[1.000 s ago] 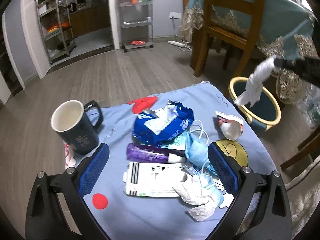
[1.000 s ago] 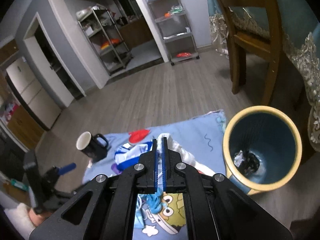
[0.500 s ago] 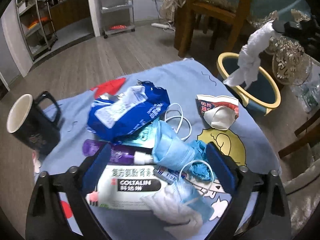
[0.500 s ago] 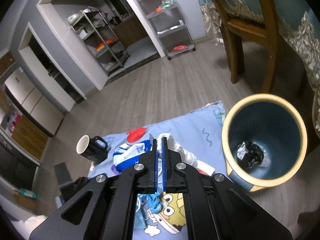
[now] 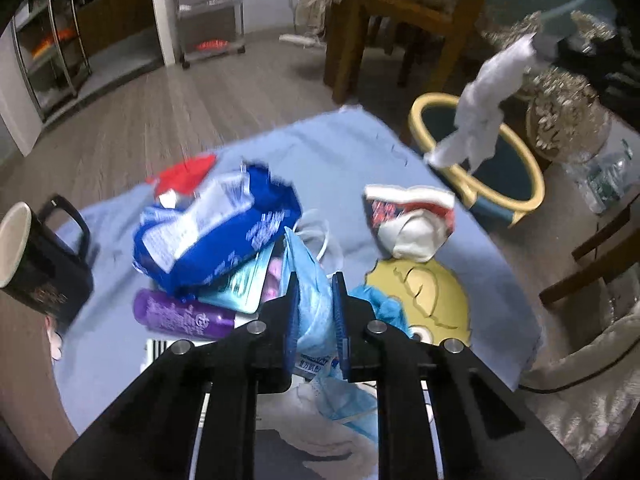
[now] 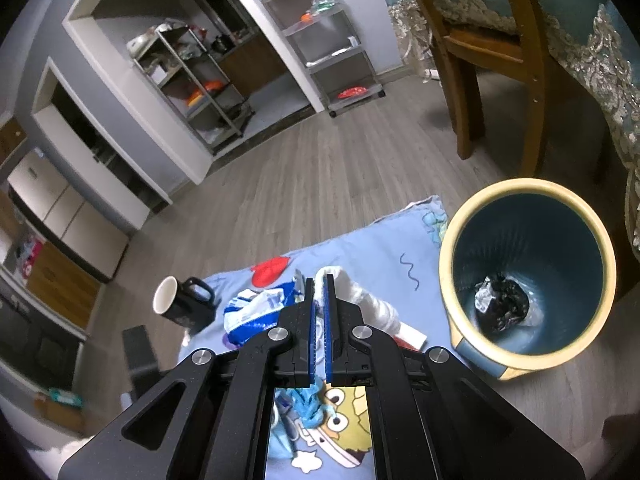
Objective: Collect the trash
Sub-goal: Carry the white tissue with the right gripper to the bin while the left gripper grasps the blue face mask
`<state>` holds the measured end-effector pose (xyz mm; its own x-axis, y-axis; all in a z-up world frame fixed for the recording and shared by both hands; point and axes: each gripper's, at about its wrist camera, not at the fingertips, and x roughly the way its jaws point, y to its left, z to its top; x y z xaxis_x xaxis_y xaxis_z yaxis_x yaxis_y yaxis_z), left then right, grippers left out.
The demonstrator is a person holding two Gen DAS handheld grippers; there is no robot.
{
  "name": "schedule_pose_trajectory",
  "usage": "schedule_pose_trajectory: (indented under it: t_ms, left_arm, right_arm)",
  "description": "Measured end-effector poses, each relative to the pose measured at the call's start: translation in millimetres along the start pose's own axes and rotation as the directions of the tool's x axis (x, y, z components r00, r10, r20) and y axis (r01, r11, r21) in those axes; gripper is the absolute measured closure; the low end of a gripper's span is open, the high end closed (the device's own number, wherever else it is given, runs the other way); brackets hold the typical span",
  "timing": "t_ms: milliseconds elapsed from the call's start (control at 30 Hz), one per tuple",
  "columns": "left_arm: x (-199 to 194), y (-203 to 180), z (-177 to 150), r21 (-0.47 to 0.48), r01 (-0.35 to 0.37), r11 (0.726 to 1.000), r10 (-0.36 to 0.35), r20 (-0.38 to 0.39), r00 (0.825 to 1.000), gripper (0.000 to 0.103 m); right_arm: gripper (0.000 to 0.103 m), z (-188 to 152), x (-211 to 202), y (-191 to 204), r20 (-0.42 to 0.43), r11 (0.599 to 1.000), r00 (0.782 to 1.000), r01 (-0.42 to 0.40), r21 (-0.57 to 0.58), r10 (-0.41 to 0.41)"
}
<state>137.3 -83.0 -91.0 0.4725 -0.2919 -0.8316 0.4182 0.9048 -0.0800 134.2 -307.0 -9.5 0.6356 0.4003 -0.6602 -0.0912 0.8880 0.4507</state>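
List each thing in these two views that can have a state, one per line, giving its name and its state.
Left tool: just closed, pinching the blue face mask.
Right tool: shut on the white tissue, which dangles over the bin.
Bin: upright, open, dark wad at the bottom.
Mug: upright; contents not visible.
Blue wipes pack: crumpled, lying on the pile.
Purple bottle: lying on its side.
Paper cup: crushed, on its side.

The left gripper (image 5: 314, 312), low in the frame's middle, has just been closing its jaws, pinching a blue mask (image 5: 308, 280). The right gripper (image 6: 319, 308), bottom centre, clamps white tissue (image 6: 360, 300).
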Motion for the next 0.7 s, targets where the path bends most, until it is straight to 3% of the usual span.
schedule_pose_trajectory:
  t_ms: [300, 500, 700]
  left_arm:
    - [-49, -13, 19, 0.025, 0.039, 0.999, -0.042, 0.137, 0.99, 0.088]
    - [-63, -31, 29, 0.087, 0.031, 0.996, -0.047, 0.194, 0.98, 0.088]
    - [-57, -54, 36, 0.15, 0.029, 0.988, -0.058, 0.196, 0.979, 0.088]
  right_arm:
    - [0.099, 20, -29, -31, 0.105, 0.996, 0.991, 0.083, 0.025, -0.085]
    - [0.099, 27, -30, -80, 0.109, 0.982, 0.983, 0.131, 0.139, -0.147]
    - [0.099, 30, -24, -116, 0.09, 0.958, 0.972, 0.195, 0.21, -0.217]
